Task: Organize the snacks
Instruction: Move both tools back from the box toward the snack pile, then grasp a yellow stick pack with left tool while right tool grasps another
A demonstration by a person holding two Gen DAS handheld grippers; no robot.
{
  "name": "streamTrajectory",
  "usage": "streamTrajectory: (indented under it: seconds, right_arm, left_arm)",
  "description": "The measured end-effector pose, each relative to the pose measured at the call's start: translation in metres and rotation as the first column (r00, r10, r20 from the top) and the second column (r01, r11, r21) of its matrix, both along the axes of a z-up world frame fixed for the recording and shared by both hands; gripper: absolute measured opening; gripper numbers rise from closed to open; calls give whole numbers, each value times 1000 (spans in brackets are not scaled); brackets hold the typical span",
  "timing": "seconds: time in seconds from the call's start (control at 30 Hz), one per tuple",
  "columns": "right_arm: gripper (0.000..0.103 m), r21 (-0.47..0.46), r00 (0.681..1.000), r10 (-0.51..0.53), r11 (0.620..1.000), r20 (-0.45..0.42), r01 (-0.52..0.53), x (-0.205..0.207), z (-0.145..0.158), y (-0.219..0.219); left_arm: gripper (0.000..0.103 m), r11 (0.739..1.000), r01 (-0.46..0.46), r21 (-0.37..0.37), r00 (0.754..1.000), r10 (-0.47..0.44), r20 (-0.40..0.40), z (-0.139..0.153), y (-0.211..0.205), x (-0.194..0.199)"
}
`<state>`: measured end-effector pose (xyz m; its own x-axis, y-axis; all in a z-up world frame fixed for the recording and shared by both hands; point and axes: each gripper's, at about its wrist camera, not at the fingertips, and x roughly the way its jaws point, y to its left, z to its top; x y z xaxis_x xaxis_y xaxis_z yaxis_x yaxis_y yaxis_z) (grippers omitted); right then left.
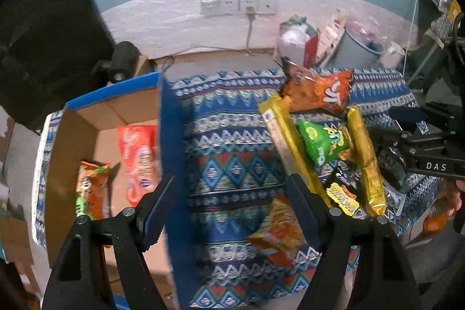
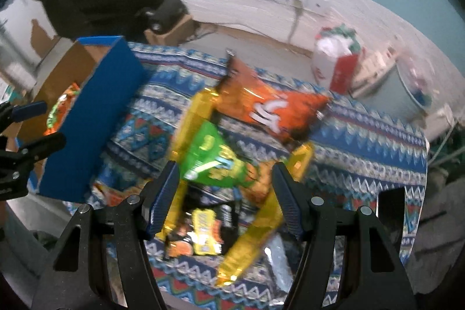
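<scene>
Both our left tool [image 1: 229,208] and right tool [image 2: 225,196] are spread wide with nothing pinched, the snacks [image 2: 215,161] sit piled on the bench [image 1: 232,118] beside the box [image 1: 96,118], and we might grab two packs together.

Snack packets [image 2: 215,159] ahead of the gripper are shiny crinkly foil, the box [image 1: 87,118] is plain matt cardboard, the patterned cloth [image 1: 229,153] looks woven.

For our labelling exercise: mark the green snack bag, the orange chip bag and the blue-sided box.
green snack bag [image 1: 322,143], left wrist view, bag's front.
orange chip bag [image 2: 276,111], right wrist view, white logo.
blue-sided box [image 2: 96,121], right wrist view, outer blue wall.
</scene>
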<state>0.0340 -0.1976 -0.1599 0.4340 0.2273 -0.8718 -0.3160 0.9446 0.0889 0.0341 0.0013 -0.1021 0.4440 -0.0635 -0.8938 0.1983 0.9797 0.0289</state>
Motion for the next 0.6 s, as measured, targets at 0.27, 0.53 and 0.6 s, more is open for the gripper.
streamTrajectory:
  seconds: [0.27,0.53,0.6]
  right_arm:
    - [66,-33,994,-70,997,-87,68,2,-42,-37]
    - [66,-25,982,-94,996,-164,91,7,-75,-48]
    - [66,-30,979,-95,995,-178,91,8,-83,-49]
  left_arm:
    - [78,999,34,-33,994,-38,-104,-32,-34,16]
    - [78,998,67,6,985,-65,-159,-57,-57,28]
    - [78,997,70,12,982,-67,-176,-64,-60,31]
